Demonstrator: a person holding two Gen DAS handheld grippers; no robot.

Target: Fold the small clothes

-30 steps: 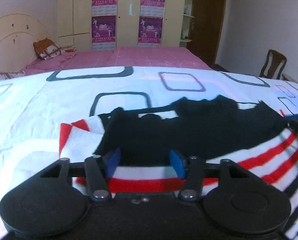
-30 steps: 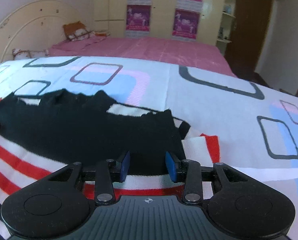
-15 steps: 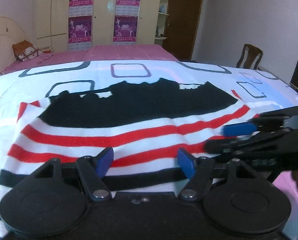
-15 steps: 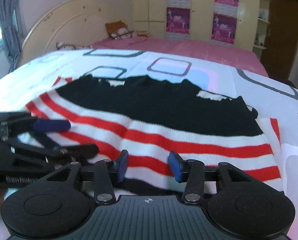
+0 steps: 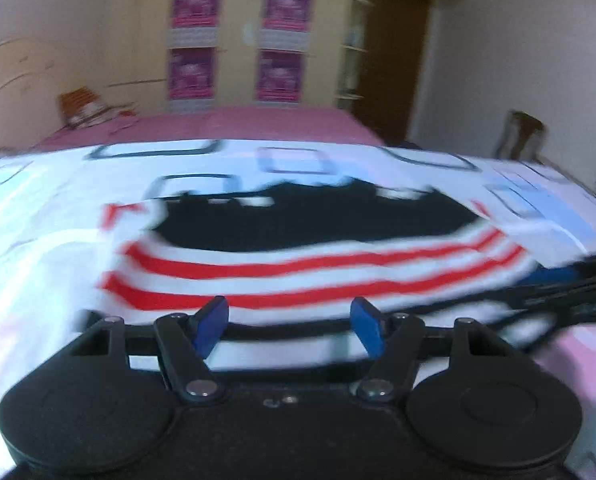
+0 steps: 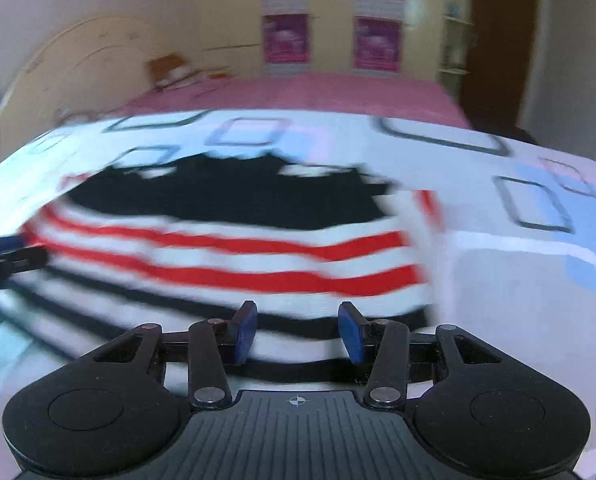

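Striped knit sweater [image 5: 306, 268] lies flat on the patterned bedsheet [image 6: 498, 248], and with left gripper [image 5: 289, 326] and right gripper [image 6: 296, 331] both spread and empty, a shallow pinch could snag only the top layer.

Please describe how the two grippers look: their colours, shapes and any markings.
Both are black plastic with two round discs at the base, angled link bars with silver screws, and blue pads on the fingers. The left gripper has a smooth body. The right gripper has a grey ribbed plate with a small crosshair mark. No cables or sleeves show.
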